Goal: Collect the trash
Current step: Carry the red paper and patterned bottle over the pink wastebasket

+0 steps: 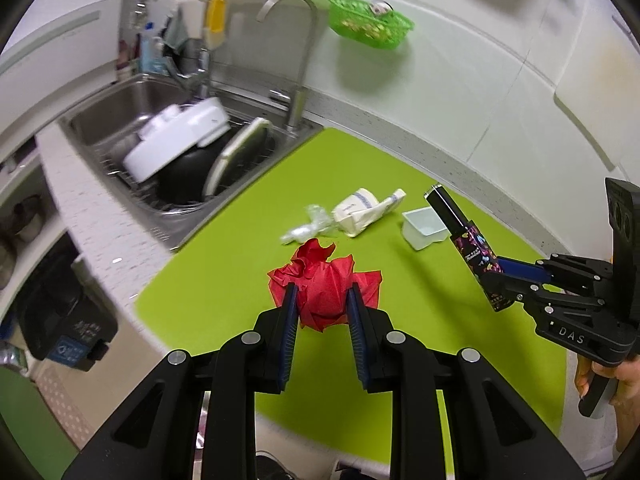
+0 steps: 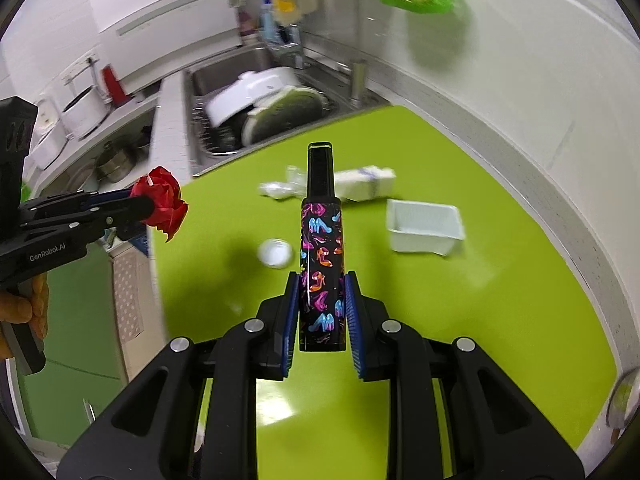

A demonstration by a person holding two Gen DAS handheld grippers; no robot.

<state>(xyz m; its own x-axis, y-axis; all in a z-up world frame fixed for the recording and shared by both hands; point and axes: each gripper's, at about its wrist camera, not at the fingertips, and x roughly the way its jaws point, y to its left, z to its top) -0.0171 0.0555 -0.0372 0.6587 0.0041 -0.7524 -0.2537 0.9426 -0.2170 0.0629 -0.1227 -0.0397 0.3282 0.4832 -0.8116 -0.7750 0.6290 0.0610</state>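
Left gripper (image 1: 322,294) clamped crumpled red paper (image 1: 324,286); right gripper (image 2: 322,284) clamped patterned bottle (image 2: 322,248), both lifted above green mat (image 2: 500,300), likely for binning.

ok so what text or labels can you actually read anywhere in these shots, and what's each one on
"DAS": on the body of the right tool, seen from the left wrist view.
"GenRobot.AI": on the body of the left tool, seen from the right wrist view.
Patterned bottle held by the right tool: script lettering, too small and blurred to read.
Dark bin below the counter: white markings, unreadable.
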